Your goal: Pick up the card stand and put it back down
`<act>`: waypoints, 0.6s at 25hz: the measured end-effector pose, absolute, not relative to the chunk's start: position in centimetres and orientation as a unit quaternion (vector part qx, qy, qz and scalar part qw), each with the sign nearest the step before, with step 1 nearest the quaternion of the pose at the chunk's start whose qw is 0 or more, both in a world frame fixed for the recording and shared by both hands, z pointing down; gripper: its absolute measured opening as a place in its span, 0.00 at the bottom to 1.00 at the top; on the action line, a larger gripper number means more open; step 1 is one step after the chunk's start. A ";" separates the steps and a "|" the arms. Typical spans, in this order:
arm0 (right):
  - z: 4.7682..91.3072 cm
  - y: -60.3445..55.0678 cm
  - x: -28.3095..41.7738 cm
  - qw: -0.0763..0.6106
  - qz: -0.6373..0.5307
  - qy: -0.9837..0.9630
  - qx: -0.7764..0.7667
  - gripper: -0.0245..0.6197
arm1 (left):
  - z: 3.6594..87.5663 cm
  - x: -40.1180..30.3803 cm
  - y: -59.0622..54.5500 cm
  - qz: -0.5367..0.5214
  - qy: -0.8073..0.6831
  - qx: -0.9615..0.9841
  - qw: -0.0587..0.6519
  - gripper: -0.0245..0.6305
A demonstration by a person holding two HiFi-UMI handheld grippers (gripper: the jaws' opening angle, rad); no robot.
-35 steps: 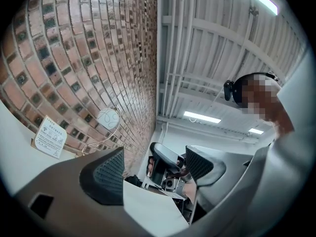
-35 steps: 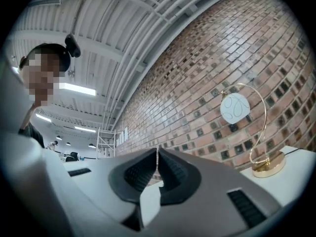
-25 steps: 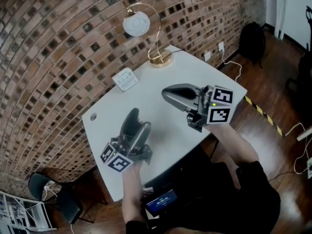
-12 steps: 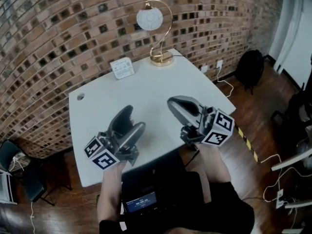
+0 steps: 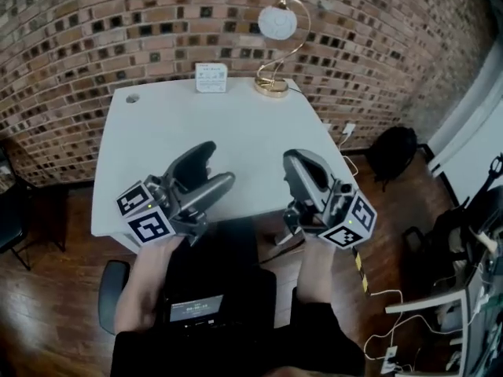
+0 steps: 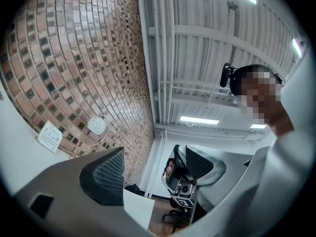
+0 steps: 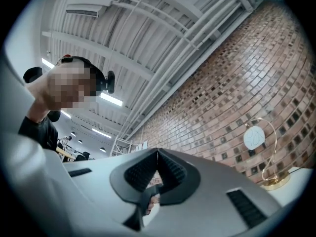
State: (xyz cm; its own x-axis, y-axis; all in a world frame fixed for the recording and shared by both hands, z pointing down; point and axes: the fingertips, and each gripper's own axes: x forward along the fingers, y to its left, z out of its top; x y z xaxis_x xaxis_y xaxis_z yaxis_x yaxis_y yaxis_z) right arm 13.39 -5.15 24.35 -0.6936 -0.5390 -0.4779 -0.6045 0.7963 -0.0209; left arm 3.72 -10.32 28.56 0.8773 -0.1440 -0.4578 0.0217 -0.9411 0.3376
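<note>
Pulling back to the near edge of the desk, left claw stayed open, right claw closed on nothing; card stand sat far off, untouched. Pickup not begun.

Standing upright at the far edge of the white table: the card stand, small and white, showing faint print too small for reading, sitting near the lamp's gold base, to its left, close before the brick wall.
</note>
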 end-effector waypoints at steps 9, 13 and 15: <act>23.5 -3.4 13.1 0.224 0.074 0.924 -0.301 0.06 | 27.2 3.3 -8.8 -0.259 -0.033 0.951 0.164 0.62; 22.9 -2.2 13.0 0.225 0.086 0.925 -0.292 0.06 | 26.6 3.8 -7.3 -0.249 -0.028 0.957 0.148 0.62; 21.9 -2.0 12.5 0.221 0.107 0.925 -0.290 0.06 | 25.8 4.0 -6.9 -0.244 -0.024 0.960 0.133 0.62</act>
